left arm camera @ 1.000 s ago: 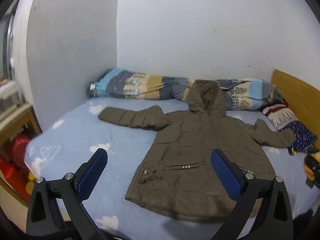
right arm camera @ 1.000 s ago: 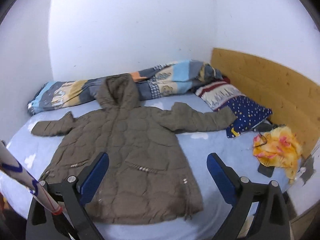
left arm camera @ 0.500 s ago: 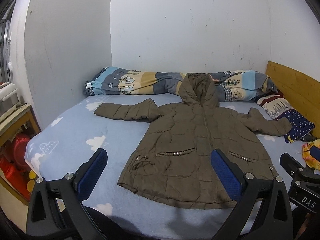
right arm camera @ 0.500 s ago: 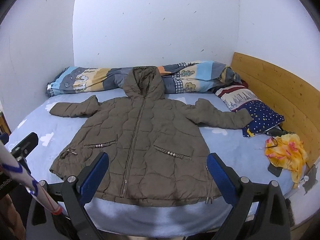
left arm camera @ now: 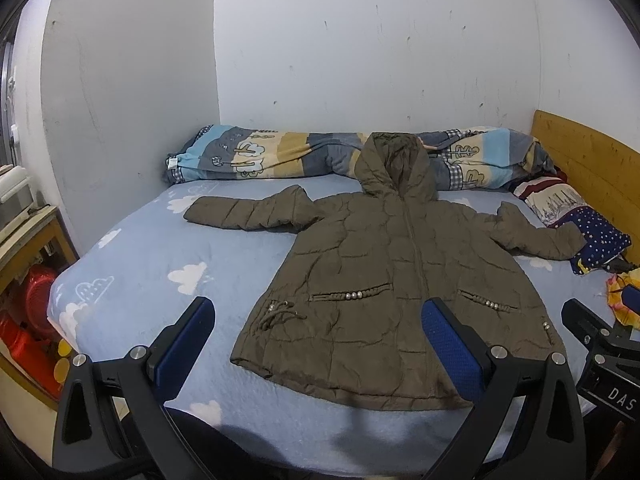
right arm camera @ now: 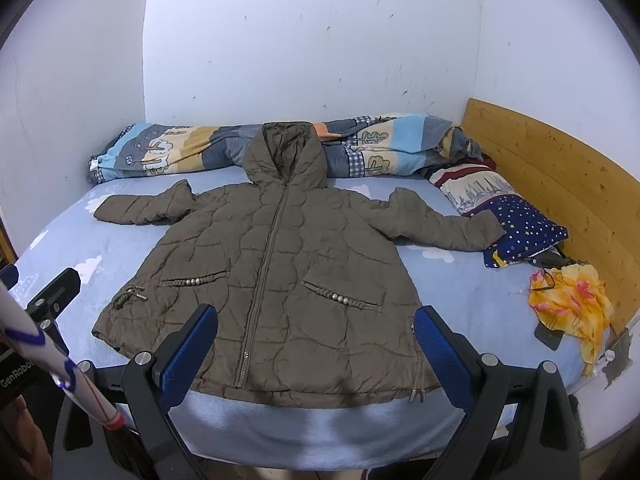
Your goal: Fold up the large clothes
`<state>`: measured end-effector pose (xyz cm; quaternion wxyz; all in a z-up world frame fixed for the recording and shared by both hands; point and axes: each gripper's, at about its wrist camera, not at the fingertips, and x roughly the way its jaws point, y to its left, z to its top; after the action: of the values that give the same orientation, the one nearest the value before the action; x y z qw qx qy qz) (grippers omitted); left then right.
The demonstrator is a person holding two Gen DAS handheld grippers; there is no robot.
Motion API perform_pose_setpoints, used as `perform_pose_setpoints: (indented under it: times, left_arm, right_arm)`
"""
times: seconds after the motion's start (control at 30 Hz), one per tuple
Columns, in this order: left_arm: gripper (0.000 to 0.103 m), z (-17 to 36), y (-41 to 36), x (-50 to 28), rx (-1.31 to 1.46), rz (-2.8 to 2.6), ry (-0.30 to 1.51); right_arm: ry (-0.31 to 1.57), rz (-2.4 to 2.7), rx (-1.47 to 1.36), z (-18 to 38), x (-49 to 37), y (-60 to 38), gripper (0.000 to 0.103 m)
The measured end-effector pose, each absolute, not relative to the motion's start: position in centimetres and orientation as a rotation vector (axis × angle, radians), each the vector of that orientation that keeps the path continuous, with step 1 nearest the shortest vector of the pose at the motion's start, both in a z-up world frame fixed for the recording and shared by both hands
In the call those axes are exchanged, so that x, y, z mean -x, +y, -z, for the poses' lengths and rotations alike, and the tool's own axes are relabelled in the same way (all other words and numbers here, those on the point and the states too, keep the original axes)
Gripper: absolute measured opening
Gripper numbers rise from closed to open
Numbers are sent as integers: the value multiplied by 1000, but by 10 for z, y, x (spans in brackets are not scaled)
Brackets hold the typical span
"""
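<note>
An olive-brown quilted hooded coat (left arm camera: 396, 280) (right arm camera: 276, 272) lies spread flat, front up and zipped, on a light blue bed (left arm camera: 160, 256) (right arm camera: 460, 280) with cloud prints. Both sleeves stretch out sideways; the hood rests against a rolled quilt. My left gripper (left arm camera: 316, 344) hangs open in front of the bed's near edge, before the coat's lower left hem, holding nothing. My right gripper (right arm camera: 316, 348) is open too, just before the middle of the hem, and empty. Neither touches the coat.
A rolled patterned quilt (left arm camera: 280, 158) (right arm camera: 380, 148) lies along the back wall. Pillows (right arm camera: 516, 220) and a yellow floral cloth (right arm camera: 572, 304) sit by the wooden headboard (right arm camera: 560, 184) on the right. A shelf with red items (left arm camera: 28, 312) stands left of the bed.
Both views have levelled and pulled back slightly, squaring up with the bed; the coat now sits more centred. Each gripper now shows in the other's view. The coat has not moved.
</note>
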<state>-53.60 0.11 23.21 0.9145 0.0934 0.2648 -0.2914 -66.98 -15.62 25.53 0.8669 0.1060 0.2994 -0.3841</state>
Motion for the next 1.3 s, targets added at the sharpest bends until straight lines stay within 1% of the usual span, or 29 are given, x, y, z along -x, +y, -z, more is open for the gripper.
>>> perform_pose_setpoints:
  times: [0.97,1.3]
  left_arm:
    - [103,-210,-17,522,-216,594,602]
    - [103,-195,-35,510,-244,594,636]
  right_arm:
    - [692,797,-241,-234,655,-171,100]
    - [725,793,-261,-221,647,-185,100]
